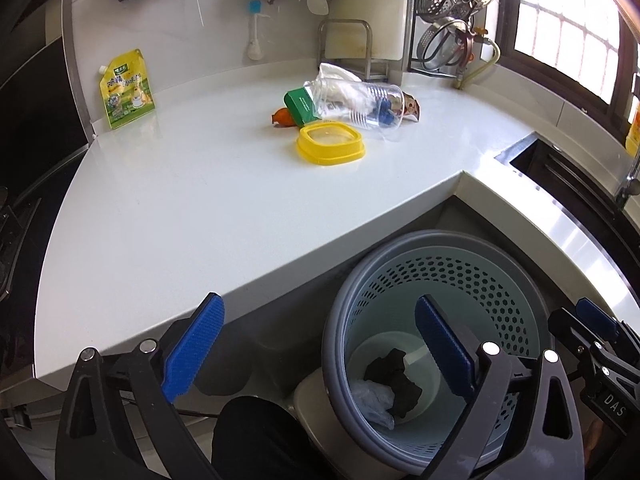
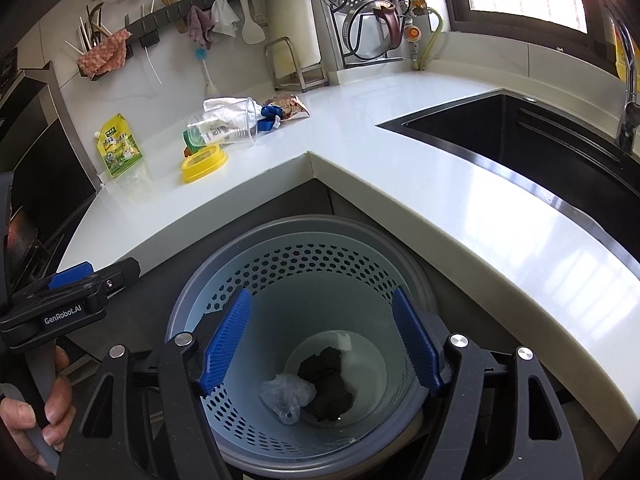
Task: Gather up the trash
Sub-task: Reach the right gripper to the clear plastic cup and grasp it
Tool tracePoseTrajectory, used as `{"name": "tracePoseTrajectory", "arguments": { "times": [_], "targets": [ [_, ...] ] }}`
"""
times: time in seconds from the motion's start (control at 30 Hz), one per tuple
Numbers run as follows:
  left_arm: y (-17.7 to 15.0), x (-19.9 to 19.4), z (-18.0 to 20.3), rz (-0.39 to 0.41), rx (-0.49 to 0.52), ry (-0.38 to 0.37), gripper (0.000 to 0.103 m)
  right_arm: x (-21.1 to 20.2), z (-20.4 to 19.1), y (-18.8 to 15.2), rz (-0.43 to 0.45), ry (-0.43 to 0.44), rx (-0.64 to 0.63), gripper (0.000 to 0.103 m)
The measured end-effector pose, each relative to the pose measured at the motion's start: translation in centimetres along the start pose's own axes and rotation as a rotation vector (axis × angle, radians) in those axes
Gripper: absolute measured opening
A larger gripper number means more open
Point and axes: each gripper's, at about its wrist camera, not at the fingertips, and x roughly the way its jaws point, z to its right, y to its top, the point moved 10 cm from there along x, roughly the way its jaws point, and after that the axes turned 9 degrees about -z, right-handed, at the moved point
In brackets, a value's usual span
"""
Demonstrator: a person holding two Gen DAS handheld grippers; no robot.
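A grey perforated trash basket [image 2: 304, 248] stands on the floor in the counter's inner corner; it also shows in the left wrist view [image 1: 440, 240]. Inside lie a black crumpled wad [image 2: 326, 384] and a clear plastic scrap [image 2: 286, 394]. My right gripper [image 2: 322, 340] is open and empty above the basket mouth. My left gripper [image 1: 320, 348] is open and empty, beside the basket at the counter edge. On the counter lies a trash pile: a clear plastic cup [image 1: 360, 106], white paper [image 1: 334, 72], green box [image 1: 300, 106], yellow lid [image 1: 330, 144], orange piece [image 1: 282, 116], brown wrapper [image 1: 412, 106].
A yellow-green pouch [image 1: 126, 88] leans against the back wall. A black sink [image 2: 540, 144] with a tap [image 2: 628, 92] is set in the right counter. A dish rack [image 2: 368, 12] and cutting board stand [image 2: 286, 64] sit at the back. A stove is at far left.
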Motion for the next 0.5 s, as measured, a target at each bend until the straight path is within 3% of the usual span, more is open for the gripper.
{"name": "tracePoseTrajectory", "arguments": {
  "times": [0.5],
  "targets": [
    [7.1, 2.6, -2.4, 0.068, -0.074, 0.063, 0.095, 2.7, -1.7, 7.2, 0.066, 0.043, -0.041, 0.071]
  ]
}}
